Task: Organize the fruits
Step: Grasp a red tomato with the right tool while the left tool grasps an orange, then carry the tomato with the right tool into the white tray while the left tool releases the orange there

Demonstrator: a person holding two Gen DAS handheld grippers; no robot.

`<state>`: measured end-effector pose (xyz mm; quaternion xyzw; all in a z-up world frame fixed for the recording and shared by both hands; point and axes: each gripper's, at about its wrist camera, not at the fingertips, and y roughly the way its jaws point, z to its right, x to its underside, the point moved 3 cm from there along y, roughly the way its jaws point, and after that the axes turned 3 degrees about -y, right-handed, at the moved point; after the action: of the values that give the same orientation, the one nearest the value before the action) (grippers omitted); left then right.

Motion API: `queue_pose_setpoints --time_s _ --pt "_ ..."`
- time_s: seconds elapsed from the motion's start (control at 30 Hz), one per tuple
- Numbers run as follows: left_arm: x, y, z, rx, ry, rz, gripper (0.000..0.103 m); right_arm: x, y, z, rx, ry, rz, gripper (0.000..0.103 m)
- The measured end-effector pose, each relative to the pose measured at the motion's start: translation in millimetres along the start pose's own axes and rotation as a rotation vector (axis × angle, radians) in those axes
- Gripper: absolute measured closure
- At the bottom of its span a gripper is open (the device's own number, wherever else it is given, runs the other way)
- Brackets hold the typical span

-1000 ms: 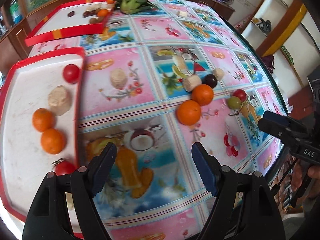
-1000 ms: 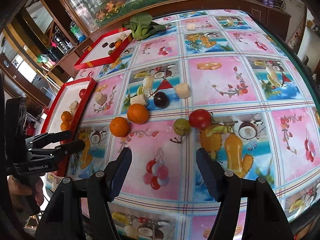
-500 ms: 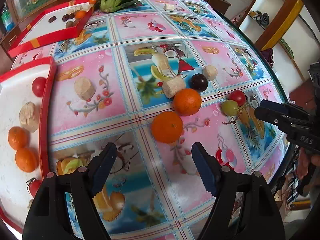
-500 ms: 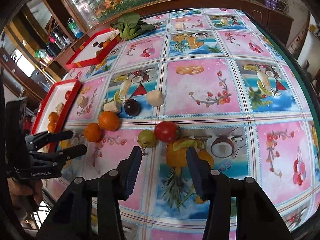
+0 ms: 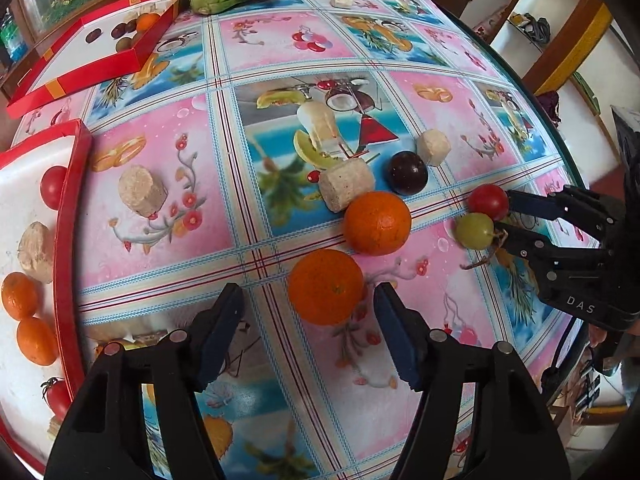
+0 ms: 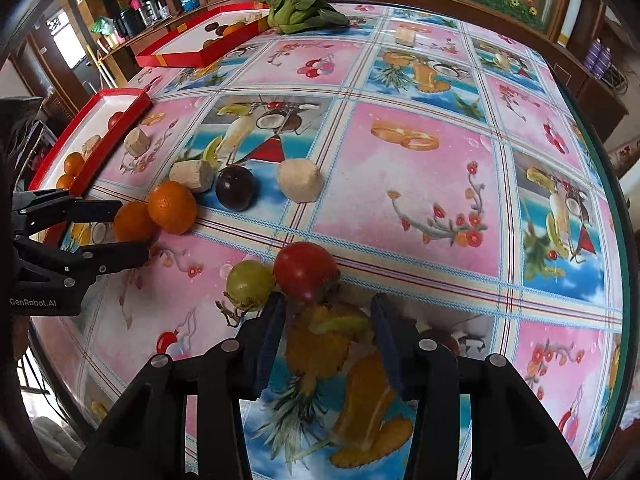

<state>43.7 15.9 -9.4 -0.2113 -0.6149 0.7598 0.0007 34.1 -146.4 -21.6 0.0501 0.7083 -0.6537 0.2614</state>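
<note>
Reaching in with both tools at once: this looks like the approach-to-grasp step, nothing lifted yet.

Left hand-held gripper [image 5: 308, 322]: jaws spread wide, nothing between the pads. The near orange [image 5: 326, 287] sits just ahead of the tips, closer to the right-hand pad, resting on the surface [image 5: 256, 32]. A second orange [image 5: 377, 222] lies just beyond it, and seems to touch a pale cut chunk [image 5: 347, 185].

Right hand-held gripper [image 6: 328, 322]: jaws parted, narrower than the left's, empty. The red tomato [image 6: 306, 276] sits right at the mouth, ahead of the tips and slightly toward the left pad; a green grape [image 6: 249, 282] with a dry stem touches the tomato on that same side, just outside the left finger.

Next move, as I judge it: each tool eases forward until its fruit lies fully between the pads, then closes. The right one needs care to keep the grape out of the pinch.

Tomato: glossy, smooth, round; likely to roll if nudged. Orange: dimpled skin, firm-looking. Destination probably the red tray [image 5: 64, 216] off to the left gripper's left, already holding oranges and tomatoes.
</note>
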Motion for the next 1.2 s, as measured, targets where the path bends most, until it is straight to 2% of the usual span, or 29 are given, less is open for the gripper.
queue_pose_setpoints --time_s 0.13,0.23,0.27,0.3,0.47,0.67,0.8,1.0,1.2 --pt "-2 2 1 -0.009 0.009 -0.010 0.038 -11 1 0 -0.017 -0.004 0.010 0.057" --pt "-4 2 2 -0.022 0.020 -0.011 0.048 -18 4 -3 -0.008 -0.022 0.001 0.063" --pt "-5 2 2 -0.014 0.019 -0.011 0.052 -19 7 -2 -0.008 -0.016 -0.009 0.067" --pt "-5 2 1 -0.008 0.017 -0.011 0.058 -19 9 -1 -0.019 -0.003 -0.016 0.070" --pt "-5 0 -1 0.003 0.019 -0.001 0.070 -16 9 -2 -0.022 0.035 -0.009 0.072" --pt "-3 -1 -4 0.022 0.007 0.010 0.071 -11 6 -9 0.025 0.019 -0.004 0.072" --pt "1 -7 -11 0.061 -0.035 0.021 0.071 -9 2 -12 0.054 0.026 0.009 0.073" --pt "10 -26 -27 0.086 -0.094 0.052 0.071 -7 -21 -11 0.040 0.081 0.058 0.073" --pt "18 -44 -40 0.103 -0.141 0.084 0.071 -23 -39 -37 0.005 0.027 0.113 0.073"
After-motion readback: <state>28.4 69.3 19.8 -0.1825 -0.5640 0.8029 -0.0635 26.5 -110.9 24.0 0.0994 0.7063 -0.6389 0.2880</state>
